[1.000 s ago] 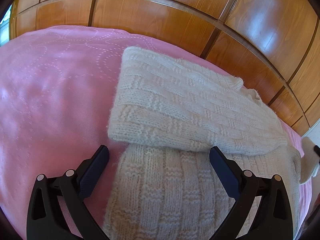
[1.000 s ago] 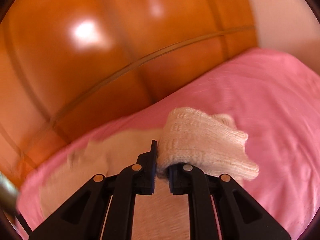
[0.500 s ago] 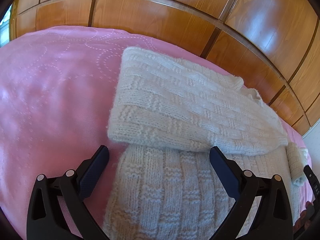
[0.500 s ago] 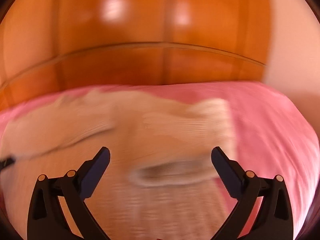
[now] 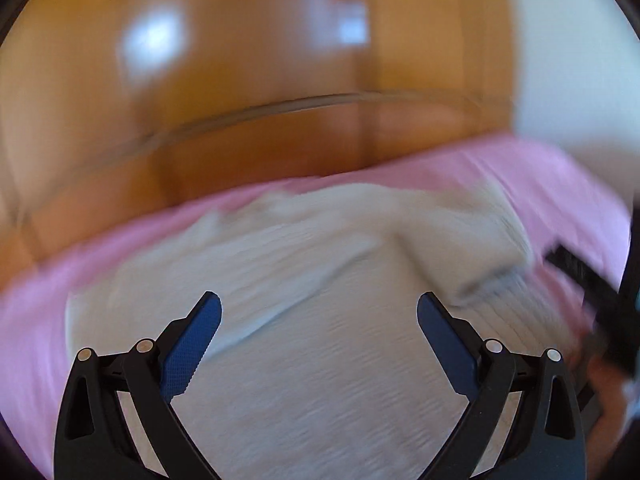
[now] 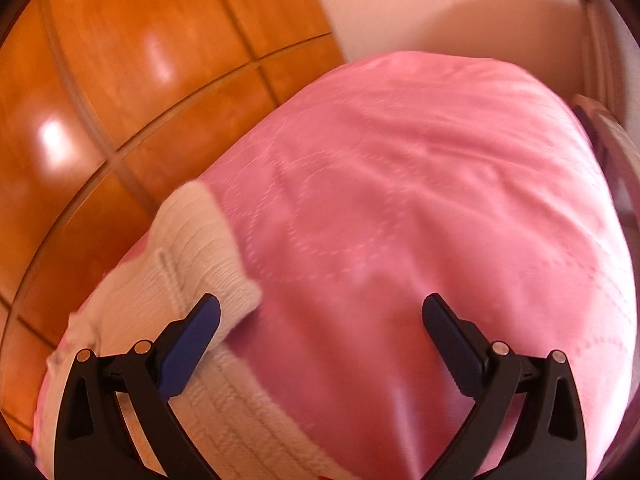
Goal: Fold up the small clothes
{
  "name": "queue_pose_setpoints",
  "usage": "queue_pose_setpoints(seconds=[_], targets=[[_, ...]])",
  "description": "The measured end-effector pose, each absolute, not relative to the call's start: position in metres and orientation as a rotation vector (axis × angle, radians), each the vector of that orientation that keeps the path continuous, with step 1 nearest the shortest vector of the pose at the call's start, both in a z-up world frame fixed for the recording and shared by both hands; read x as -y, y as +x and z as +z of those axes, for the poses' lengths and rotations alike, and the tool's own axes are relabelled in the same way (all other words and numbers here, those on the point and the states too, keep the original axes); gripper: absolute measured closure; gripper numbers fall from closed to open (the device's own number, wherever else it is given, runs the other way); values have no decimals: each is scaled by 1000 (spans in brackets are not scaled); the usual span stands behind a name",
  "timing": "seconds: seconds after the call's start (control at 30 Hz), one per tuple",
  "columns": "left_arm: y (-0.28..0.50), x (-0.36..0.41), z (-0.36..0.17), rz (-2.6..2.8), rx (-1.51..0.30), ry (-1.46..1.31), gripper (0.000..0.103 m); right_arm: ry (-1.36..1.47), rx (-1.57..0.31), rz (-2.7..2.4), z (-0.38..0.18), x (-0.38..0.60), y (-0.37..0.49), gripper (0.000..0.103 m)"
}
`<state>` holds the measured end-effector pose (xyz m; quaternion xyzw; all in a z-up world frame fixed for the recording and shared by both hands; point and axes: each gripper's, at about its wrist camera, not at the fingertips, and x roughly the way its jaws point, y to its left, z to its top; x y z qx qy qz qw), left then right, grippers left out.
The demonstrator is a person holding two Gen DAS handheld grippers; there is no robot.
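Left gripper (image 5: pixel 319 312): jaws spread wide, nothing between the blue pads; both black finger frames fill the bottom of the left wrist view.
Left fingers (image 5: pixel 192 344): they hang over the cream knit, the cloth showing below and between them; the picture is smeared, so I cannot tell whether any pad touches the wool.
Knit sweater (image 5: pixel 304 320): cream, ribbed, spread flat across the pink cover; it runs from under the left gripper out toward the wooden panel, with one folded-over part lying on its upper right side.
Right gripper (image 6: pixel 320 312): jaws as wide as they go, holding nothing.
Right fingers (image 6: pixel 188 344): the left pad sits over the edge of the knit; the other pad stands over bare pink cover, well clear of the wool.
Sweater in the right wrist view: it lies at the lower left, a ribbed cuffed end pointing up toward the wood, the rest passing under the left finger frame.
Pink bedspread (image 6: pixel 400 200): quilted with dotted curves, taking most of the right wrist view.
Black object (image 5: pixel 580 280): dark and blurred at the right edge of the left wrist view, beside the sweater; I cannot tell what it is.
Wooden panel (image 6: pixel 120 80): glossy orange-brown, with grooves, behind the bed.
Wall (image 6: pixel 440 8): pale, to the right of the wood.
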<state>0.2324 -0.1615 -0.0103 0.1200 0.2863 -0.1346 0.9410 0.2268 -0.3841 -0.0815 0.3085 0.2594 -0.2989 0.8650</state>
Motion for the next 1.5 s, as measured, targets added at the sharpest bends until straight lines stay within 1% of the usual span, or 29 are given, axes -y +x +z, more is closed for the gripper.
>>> queue_pose_setpoints(seconds=[0.03,0.1,0.13,0.17,0.2,0.23,0.27,0.37,0.4,0.47,0.5,0.53,0.57,0.63,0.73,0.87,0.97,1.17,1.23,1.27,1.3,1.33,1.37,1.43,1.5], targets=[[234,189,-16,-319,-558,358,6,670,-532,-638,-82,390,222,2],[236,226,-26,-379,-520,499,9,729,-511,-637,-86,396,215,2],[236,238,-30,-412,-519,532,16,743,-507,-631,-87,399,214,2],[238,249,-34,-441,-527,559,22,740,-507,-630,-83,400,212,2],[242,259,-38,-460,-542,579,24,739,-510,-626,-83,399,216,2],[248,266,-42,-460,-556,582,30,740,-510,-625,-83,400,218,2],[255,269,-44,-451,-568,569,34,747,-506,-621,-83,401,217,2],[268,276,-50,-458,-591,547,34,757,-495,-613,-83,401,214,2],[267,278,-53,-465,-591,568,38,757,-494,-611,-82,401,214,2],[263,287,-62,-495,-592,633,63,757,-496,-609,-83,401,215,2],[263,287,-63,-497,-599,634,69,756,-497,-609,-83,400,215,2],[266,286,-61,-495,-606,606,80,757,-496,-607,-82,400,215,2],[267,283,-58,-492,-608,580,86,758,-494,-606,-83,400,215,2],[273,270,-47,-492,-612,475,89,759,-493,-605,-82,401,215,2],[284,238,-26,-454,-605,300,91,757,-495,-606,-83,400,215,2],[291,178,-9,-388,-605,48,91,759,-493,-605,-82,400,213,2],[288,126,-10,-315,-597,-99,91,759,-493,-602,-82,399,212,2],[275,50,-38,-254,-652,-330,91,733,-516,-577,-81,395,219,2],[274,34,-52,-253,-679,-414,88,718,-528,-546,-80,393,223,2],[273,29,-53,-259,-680,-438,75,710,-531,-526,-80,391,225,2],[271,25,-54,-265,-677,-459,64,705,-532,-509,-80,390,227,2],[267,22,-53,-266,-665,-480,34,698,-542,-485,-80,388,229,2],[263,19,-50,-246,-642,-503,15,692,-550,-474,-80,387,231,2],[262,16,-44,-236,-609,-548,12,666,-600,-441,-79,383,239,2],[274,16,-44,-222,-664,-555,12,610,-682,-424,-78,378,252,2]])
